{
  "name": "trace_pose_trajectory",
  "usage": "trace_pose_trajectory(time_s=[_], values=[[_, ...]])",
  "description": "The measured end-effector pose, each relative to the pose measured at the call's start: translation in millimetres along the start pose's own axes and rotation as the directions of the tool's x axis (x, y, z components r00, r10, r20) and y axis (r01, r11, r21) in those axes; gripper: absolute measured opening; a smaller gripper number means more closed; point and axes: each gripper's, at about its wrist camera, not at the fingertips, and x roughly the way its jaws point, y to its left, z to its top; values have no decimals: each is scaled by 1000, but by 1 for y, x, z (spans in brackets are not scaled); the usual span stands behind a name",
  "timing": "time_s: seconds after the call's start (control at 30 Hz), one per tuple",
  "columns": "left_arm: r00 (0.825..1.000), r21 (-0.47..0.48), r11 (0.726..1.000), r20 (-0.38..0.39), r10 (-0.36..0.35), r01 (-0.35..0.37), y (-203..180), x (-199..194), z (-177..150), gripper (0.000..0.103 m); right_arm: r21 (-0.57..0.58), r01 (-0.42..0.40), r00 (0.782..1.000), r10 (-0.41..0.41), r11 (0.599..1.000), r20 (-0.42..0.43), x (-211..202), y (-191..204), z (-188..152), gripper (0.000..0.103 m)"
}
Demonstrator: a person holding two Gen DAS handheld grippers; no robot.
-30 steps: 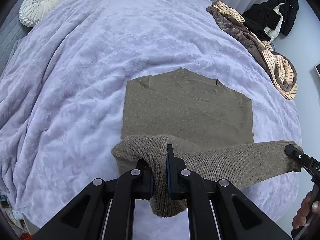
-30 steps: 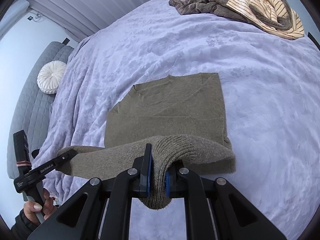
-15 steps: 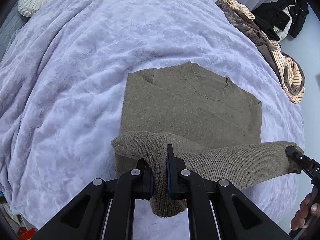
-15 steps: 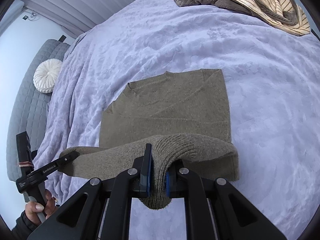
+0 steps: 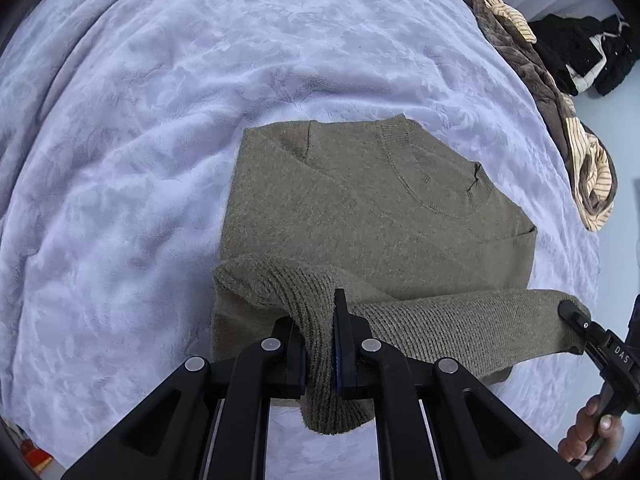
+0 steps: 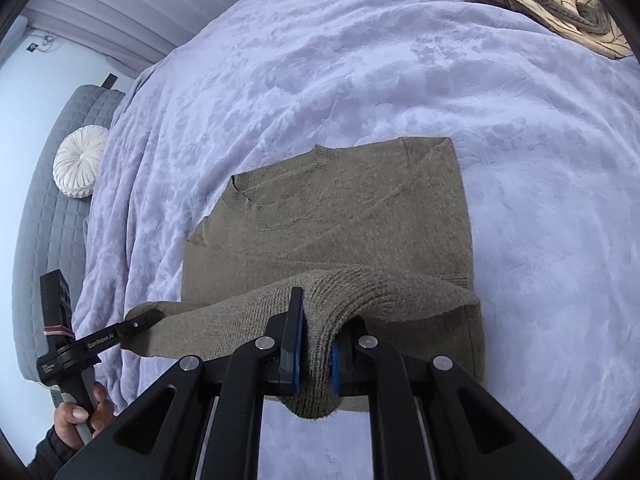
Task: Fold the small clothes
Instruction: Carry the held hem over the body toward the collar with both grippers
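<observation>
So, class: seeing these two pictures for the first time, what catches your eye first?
The olive sweater lies flat mid-bed on the lilac blanket, its ribbed hem lifted, pinched by the left gripper and right gripper. A striped brown clothes heap sits at the far edge.

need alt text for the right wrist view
The right gripper, jaws shut, pinches the ribbed hem of an olive-green knit sweater lying on a lavender plush blanket, lifting that hem over the body. At lower left the left gripper grips the hem's other end; a round white cushion lies beyond.
</observation>
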Motion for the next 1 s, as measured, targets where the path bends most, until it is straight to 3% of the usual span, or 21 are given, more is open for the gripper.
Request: trace_pose_trajectory(time_s=[0.23,0.53,0.7,0.9,1.0], values=[[998,-58,997,2,-56,56,6,1,16,10,-9,-2,1000,2,1000,8,6,3,12,11],[999,-39,998,4,-39,39,-1,6,25,10,-3,7,1000,-7,1000,10,10,2,25,11],[997,-90,993,0,-76,76,5,13,35,10,53,-13,1000,12,999,20,14,-9,33,11],[996,-137,988,-34,-77,72,4,35,48,10,130,-13,1000,10,991,19,31,-23,40,11],[998,-108,993,-43,-46,41,-5,43,56,10,153,-7,1000,4,988,16,38,-31,44,11]])
